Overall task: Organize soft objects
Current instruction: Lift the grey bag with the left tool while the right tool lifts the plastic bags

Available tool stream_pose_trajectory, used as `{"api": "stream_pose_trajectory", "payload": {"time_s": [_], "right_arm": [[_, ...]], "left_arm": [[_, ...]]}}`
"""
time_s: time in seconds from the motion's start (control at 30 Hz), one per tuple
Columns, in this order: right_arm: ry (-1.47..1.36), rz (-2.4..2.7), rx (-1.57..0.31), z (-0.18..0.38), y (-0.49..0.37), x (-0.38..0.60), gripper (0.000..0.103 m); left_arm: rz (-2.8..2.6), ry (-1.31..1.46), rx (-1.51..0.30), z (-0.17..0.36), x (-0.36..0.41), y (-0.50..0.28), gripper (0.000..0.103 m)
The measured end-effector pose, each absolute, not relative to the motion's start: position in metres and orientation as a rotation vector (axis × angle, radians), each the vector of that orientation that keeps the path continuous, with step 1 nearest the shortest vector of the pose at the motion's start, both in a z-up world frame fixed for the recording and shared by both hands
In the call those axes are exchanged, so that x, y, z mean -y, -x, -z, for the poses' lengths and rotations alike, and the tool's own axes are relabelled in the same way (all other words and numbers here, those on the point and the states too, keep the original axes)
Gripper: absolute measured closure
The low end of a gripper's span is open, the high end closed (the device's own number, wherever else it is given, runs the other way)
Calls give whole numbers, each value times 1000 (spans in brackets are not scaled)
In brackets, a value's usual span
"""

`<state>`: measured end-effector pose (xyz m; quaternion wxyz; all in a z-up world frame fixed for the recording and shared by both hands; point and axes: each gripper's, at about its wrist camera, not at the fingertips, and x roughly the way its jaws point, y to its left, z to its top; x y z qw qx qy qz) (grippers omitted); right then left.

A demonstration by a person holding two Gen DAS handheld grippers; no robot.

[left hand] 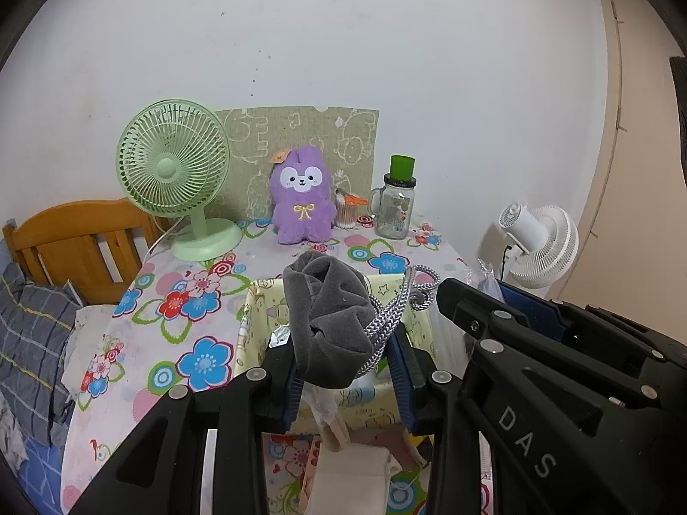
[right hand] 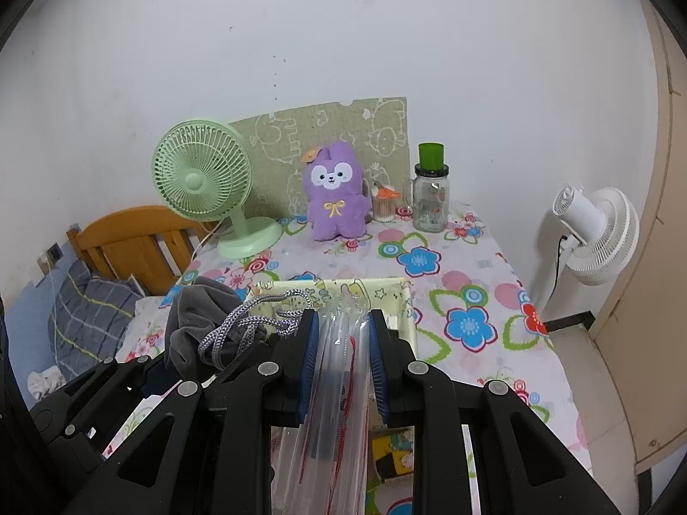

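Cloth of grey velvet, a drawstring pouch (left hand: 328, 322) with its braided silver-grey cord (left hand: 388, 322) trailing right, is clamped between the blue pads of the left gripper (left hand: 348, 375), its lower end hidden behind them; beside it the right gripper (right hand: 342, 365) is clamped on a clear plastic packet (right hand: 339, 382) streaked with red, contents hard to make out. Both hang over a pale yellow cartoon-print box (left hand: 253, 334), its inside largely blocked. Farther back on the flowered tablecloth (right hand: 481, 300) stand a green fan (left hand: 174, 171), purple plush (left hand: 302, 195) and glass jar (left hand: 397, 206).
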<state>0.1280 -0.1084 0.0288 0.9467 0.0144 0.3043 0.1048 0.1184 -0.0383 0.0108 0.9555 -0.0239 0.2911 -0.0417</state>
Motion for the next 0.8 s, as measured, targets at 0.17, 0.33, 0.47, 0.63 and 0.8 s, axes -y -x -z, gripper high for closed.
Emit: {"api": "stream_pose_trajectory", "payload": {"time_s": [0.17, 0.33, 0.47, 0.63, 0.8], "right_arm": [[-25, -217, -620, -28, -139, 106, 77], [-29, -210, -631, -24, -156, 103, 77], [-26, -208, -645, -20, -169, 101, 77], [-24, -208, -660, -15, -180, 99, 77], [-24, -215, -682, -7, -191, 96, 77]], "left_arm": [[86, 55, -592, -11, 35, -130, 67], [90, 69, -603, -8, 31, -145, 67], [94, 76, -615, -3, 29, -158, 67], [94, 85, -629, 2, 27, -169, 67], [87, 90, -648, 9, 25, -177, 67]]}}
